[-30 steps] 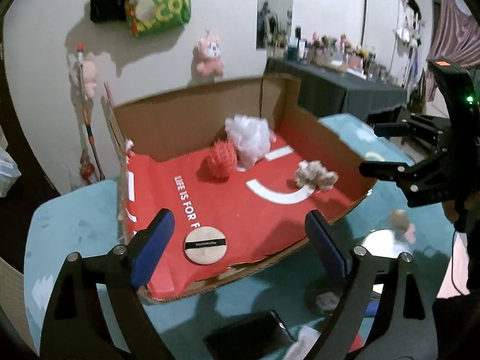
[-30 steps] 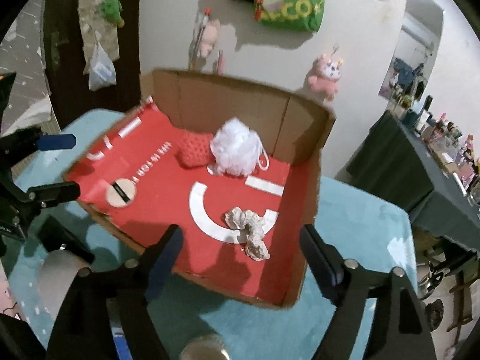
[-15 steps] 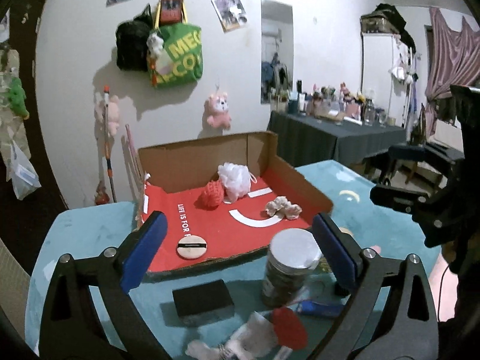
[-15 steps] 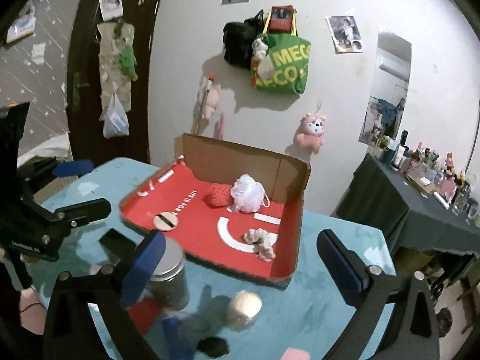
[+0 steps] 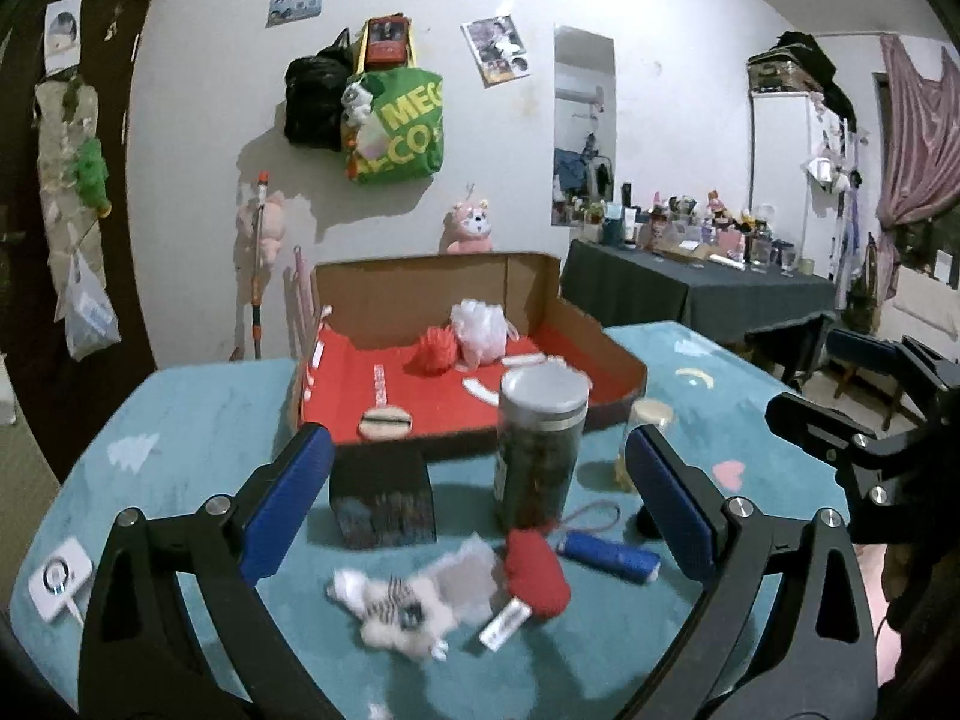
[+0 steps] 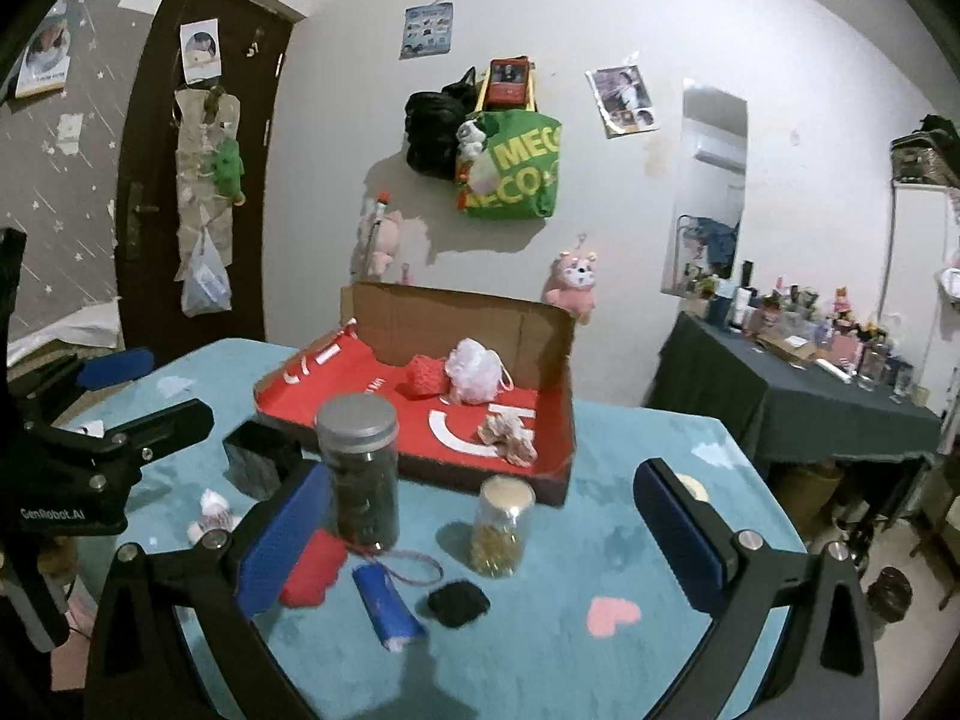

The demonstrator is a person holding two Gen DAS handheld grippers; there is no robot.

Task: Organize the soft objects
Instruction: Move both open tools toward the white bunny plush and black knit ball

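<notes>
So the cardboard box (image 6: pixel 420 414) is your landmark here, and it's already got a good haul: red puff (image 6: pixel 425 377) and white mesh pouf (image 6: pixel 475 369) against the back wall, beige scrunchie (image 6: pixel 509 435) near the front right corner, round powder puff (image 5: pixel 386 421) near the front left edge. That part looks done to me.

What's left sits on the tabletop (image 6: pixel 630 456) in front of the box: a red soft piece (image 5: pixel 536 571), a fuzzy white striped thing (image 5: pixel 401 599) just left of it, and a small black soft pad (image 6: pixel 458 601) further out. The tall jar (image 6: pixel 359 468), the small jar (image 6: pixel 500 531), the blue tube (image 6: pixel 384 601) and the dark block (image 5: pixel 381 498) don't look soft, so I'd guess they stay.

Your left gripper (image 5: pixel 479 498) is spread wide, nothing in it, with the red piece and white fuzzy thing lying just ahead between its fingers. Your right gripper (image 6: pixel 480 534) is spread wide too, holding nothing, the black pad and small jar sitting ahead between its fingers.
</notes>
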